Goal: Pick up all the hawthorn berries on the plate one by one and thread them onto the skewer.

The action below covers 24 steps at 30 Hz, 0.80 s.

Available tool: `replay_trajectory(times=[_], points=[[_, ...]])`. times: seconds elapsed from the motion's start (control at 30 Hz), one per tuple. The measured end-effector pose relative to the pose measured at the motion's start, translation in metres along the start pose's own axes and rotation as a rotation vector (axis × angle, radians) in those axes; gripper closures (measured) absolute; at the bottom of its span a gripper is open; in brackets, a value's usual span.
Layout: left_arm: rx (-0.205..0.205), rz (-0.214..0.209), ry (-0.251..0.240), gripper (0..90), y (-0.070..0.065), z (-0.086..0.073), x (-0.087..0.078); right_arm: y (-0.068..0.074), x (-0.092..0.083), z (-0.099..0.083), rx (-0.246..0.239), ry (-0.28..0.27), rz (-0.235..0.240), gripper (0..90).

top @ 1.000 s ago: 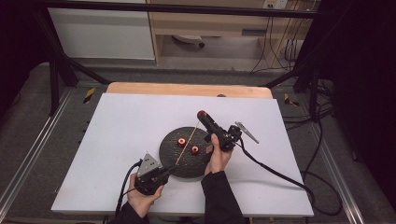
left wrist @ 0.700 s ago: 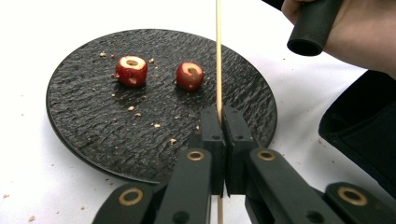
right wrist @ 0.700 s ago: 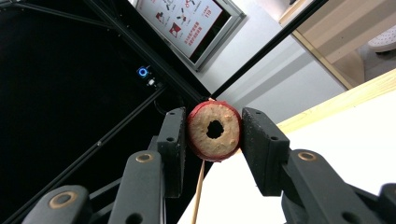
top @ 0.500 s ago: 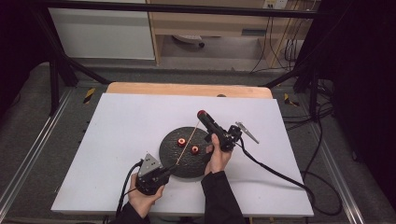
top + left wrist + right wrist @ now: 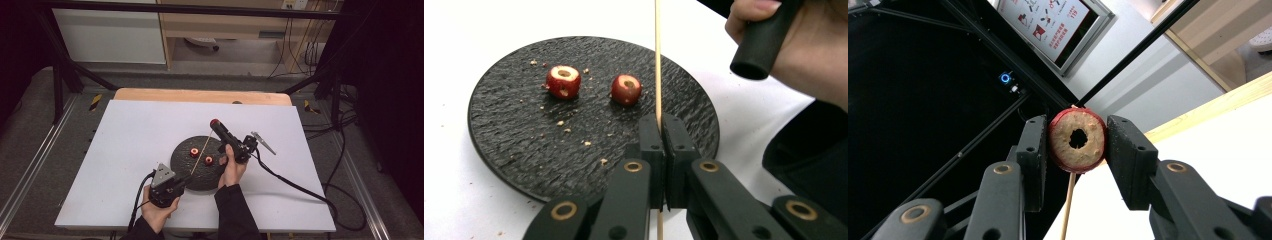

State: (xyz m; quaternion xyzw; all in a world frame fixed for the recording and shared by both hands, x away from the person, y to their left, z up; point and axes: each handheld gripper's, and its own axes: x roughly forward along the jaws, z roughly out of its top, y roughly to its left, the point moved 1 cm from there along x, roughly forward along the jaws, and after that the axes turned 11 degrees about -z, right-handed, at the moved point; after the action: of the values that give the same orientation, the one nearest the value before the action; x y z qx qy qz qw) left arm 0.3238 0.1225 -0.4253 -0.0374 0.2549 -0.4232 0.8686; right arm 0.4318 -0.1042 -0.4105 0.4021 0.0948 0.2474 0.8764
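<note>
- Red-skinned fruit with a cored centre is the work in hand: one cored fruit piece [image 5: 1077, 139] sits clamped between the jaws of the right tongs [image 5: 1077, 142], which are closed on its two sides so that the bored hole faces along the jaws.
- The right tongs [image 5: 216, 123] are held raised over the far right part of the dark slate plate [image 5: 182, 165], tilted upward and away from the person. This attitude presents the hole to the skewer tip.
- The thin wooden skewer [image 5: 657, 60] is pinched near its lower end by the left tongs [image 5: 663, 145], whose jaws are shut tight on it with no visible gap.
- The left tongs [image 5: 172, 187] stand at the near edge of the plate, toward the near edge of the white surface [image 5: 125, 135]. The skewer [image 5: 201, 152] runs from there diagonally across the plate up to the raised fruit.
- In the right gripper view the skewer [image 5: 1068, 210] rises to the underside of the held piece. Whether it has entered the hole cannot be told.
- Two more cored pieces remain on the plate: the left piece [image 5: 562, 81] and the right piece [image 5: 626, 89], near each other and apart from the skewer. Crumbs lie around them.
- Judgement: threading is at the first piece. A low grip steadies the skewer and leaves its length free.
</note>
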Motion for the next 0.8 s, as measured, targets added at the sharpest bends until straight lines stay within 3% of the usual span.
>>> replay_trajectory(times=[0.33,0.8], points=[[-0.048,0.007,-0.013,88.3,0.0,0.011,0.01,-0.001,-0.001,-0.008,0.001,0.022,0.003,62.0],[-0.059,0.006,-0.025,88.4,0.006,0.035,0.023,0.001,-0.009,-0.021,-0.042,0.077,0.009,62.1]])
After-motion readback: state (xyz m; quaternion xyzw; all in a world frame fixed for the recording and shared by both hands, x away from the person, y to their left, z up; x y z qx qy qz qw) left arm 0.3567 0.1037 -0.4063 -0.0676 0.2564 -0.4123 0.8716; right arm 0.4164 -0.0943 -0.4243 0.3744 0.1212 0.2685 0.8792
